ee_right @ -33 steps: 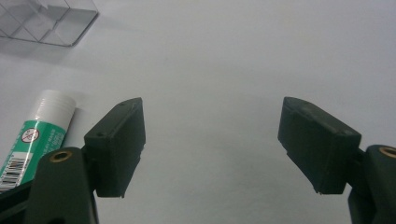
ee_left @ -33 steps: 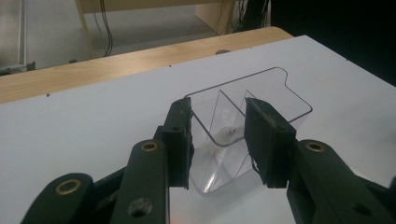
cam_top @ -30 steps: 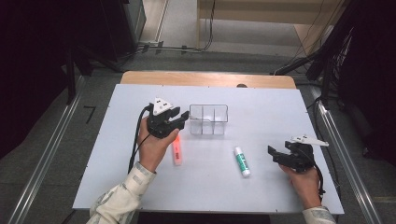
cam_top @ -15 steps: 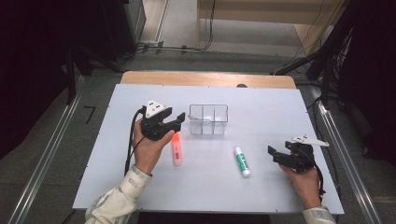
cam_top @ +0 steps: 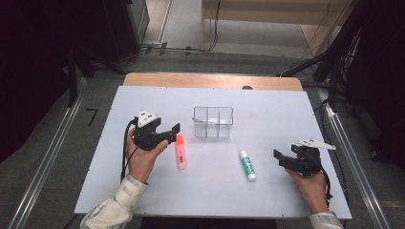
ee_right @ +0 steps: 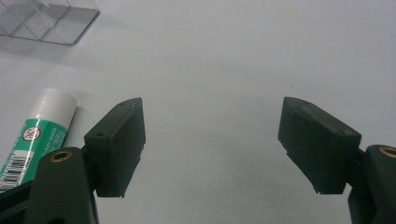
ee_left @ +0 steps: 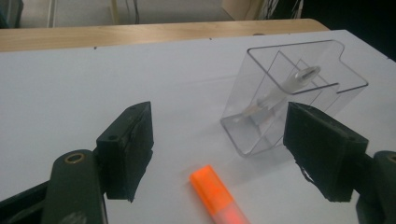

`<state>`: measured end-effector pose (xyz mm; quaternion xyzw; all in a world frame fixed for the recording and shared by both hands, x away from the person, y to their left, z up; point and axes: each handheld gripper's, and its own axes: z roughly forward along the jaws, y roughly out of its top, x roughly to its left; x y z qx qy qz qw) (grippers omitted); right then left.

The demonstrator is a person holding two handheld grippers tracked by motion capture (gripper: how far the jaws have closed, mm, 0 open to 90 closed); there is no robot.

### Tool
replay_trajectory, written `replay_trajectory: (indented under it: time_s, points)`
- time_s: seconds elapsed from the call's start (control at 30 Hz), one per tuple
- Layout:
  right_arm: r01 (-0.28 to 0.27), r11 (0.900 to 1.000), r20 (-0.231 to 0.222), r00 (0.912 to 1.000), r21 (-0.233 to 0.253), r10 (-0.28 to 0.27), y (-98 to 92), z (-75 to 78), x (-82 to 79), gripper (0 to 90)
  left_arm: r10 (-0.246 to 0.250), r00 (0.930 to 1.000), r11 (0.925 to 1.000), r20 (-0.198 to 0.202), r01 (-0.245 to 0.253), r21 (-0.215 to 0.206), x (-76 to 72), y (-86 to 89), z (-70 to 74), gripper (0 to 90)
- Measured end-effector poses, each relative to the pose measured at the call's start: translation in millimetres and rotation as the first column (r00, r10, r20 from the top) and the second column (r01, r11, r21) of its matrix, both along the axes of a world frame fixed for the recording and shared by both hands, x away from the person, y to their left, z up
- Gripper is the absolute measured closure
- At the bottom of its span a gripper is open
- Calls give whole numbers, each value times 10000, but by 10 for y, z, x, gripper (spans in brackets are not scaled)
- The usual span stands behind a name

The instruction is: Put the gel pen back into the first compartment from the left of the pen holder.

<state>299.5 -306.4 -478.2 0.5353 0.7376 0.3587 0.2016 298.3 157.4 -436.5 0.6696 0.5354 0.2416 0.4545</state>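
Over the last second I have drawn my left gripper (cam_top: 168, 135) back from the clear organizer (cam_top: 213, 122) toward the left edge of the tabletop (cam_top: 143, 195) and lowered it; it now sits just beside the cap end of the orange highlighter (cam_top: 181, 150). In the left gripper view its jaws stand wide apart, holding nothing, with the highlighter's orange tip (ee_left: 216, 194) low between them. The highlighter has not moved; it lies flat, left of centre, short of the organizer. I take this as lining up for a pick on it.

The organizer stands upright at the middle of the tabletop, a pale pen-like thing leaning in one compartment (ee_left: 280, 91).

To its right, nearer my edge, the green-and-white glue stick (cam_top: 247, 165) lies where it was. My right gripper (cam_top: 286, 161) has stayed near the right edge, jaws apart and empty, the glue stick just beside its left jaw (ee_right: 37, 135).
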Motion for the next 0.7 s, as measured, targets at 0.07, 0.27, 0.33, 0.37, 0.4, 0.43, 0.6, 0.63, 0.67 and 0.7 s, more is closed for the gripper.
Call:
replay_trajectory:
  time_s: [0.07, 0.27, 0.33, 0.37, 0.4, 0.43, 0.6, 0.63, 0.67, 0.7]
  points:
    - [14, 10000, 29, 10000, 12, -15, -3, 2, -3, 220, 117, 9998, 9999, -134, -118, -20, -24, 47, -50, 244]
    - [-9, 10000, 6, 10000, -5, 9, 1, -1, -2, 220, 382, 9981, 9992, -479, -388, -120, -55, 179, -179, 216]
    - [-12, 10000, 11, 10000, -4, 12, 7, 4, -5, 220, 492, 9972, 9987, -570, -501, -132, -62, 213, -219, 206]
    - [-26, 10000, 38, 10000, 4, 26, 7, 5, -5, 220, 534, 9967, 9985, -610, -540, -84, -67, 222, -236, 197]
    - [-8, 10000, 47, 10000, 7, 8, 8, 6, -6, 220, 590, 9964, 9982, -611, -593, -29, -70, 228, -252, 188]
    - [1, 10000, 41, 10000, 7, -1, 9, 7, -6, 220, 649, 9957, 9979, -665, -650, 4, -73, 235, -279, 183]
    - [-17, 10000, 30, 10000, 3, 17, 12, 6, -8, 220, 747, 9931, 9972, -900, -744, 65, -76, 258, -364, 168]
    - [-21, 10000, 34, 10000, 6, 21, 11, 6, -8, 220, 762, 9929, 9971, -910, -757, 85, -80, 258, -375, 168]
    - [-14, 10000, 43, 10000, 1, 14, 11, 6, -9, 220, 760, 9929, 9971, -920, -755, 85, -81, 256, -379, 168]
    - [-19, 10000, 37, 10000, -14, 19, 10, 4, -8, 220, 766, 9927, 9971, -929, -761, 85, -82, 255, -380, 168]
